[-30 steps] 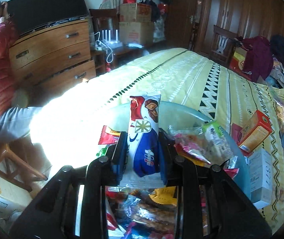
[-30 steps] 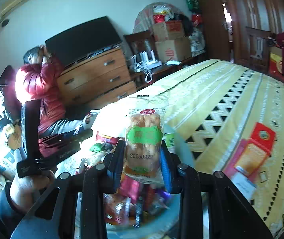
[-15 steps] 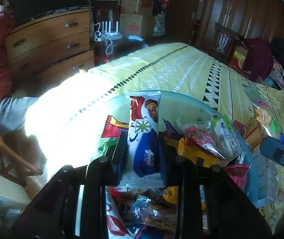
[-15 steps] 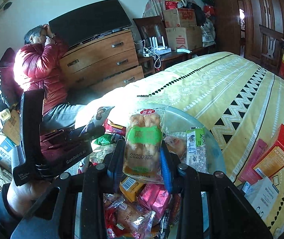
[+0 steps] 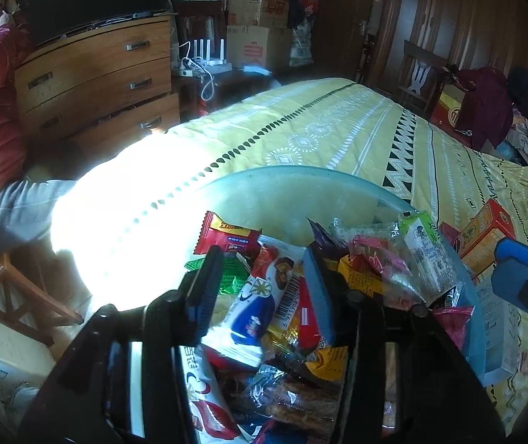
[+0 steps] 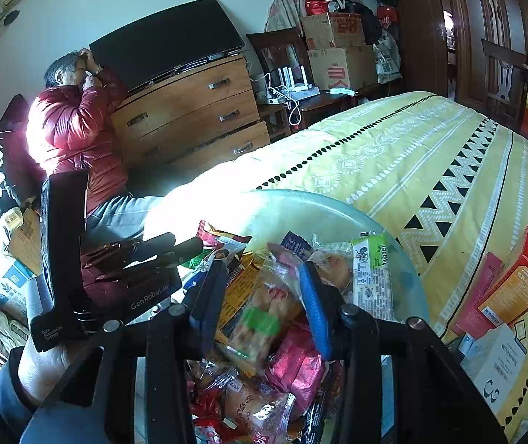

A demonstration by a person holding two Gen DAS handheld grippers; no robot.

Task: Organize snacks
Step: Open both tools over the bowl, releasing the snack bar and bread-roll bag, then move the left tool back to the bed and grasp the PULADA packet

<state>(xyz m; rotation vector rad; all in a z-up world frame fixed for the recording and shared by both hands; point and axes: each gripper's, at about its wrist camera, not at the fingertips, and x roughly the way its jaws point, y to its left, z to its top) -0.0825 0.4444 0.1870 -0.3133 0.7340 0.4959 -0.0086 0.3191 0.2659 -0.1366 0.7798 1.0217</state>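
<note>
Two grippers (image 5: 264, 281) (image 6: 260, 292), one bowl (image 5: 338, 177)

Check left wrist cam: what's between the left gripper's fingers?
In the left wrist view, the left gripper is opening; a blue-and-white snack packet lies tilted between its fingers, on the snack pile in the glass bowl.

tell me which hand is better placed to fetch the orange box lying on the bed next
Right. The orange box lies on the right gripper's side of the bowl; its jaws are opening, dropping the bun packet.
</note>
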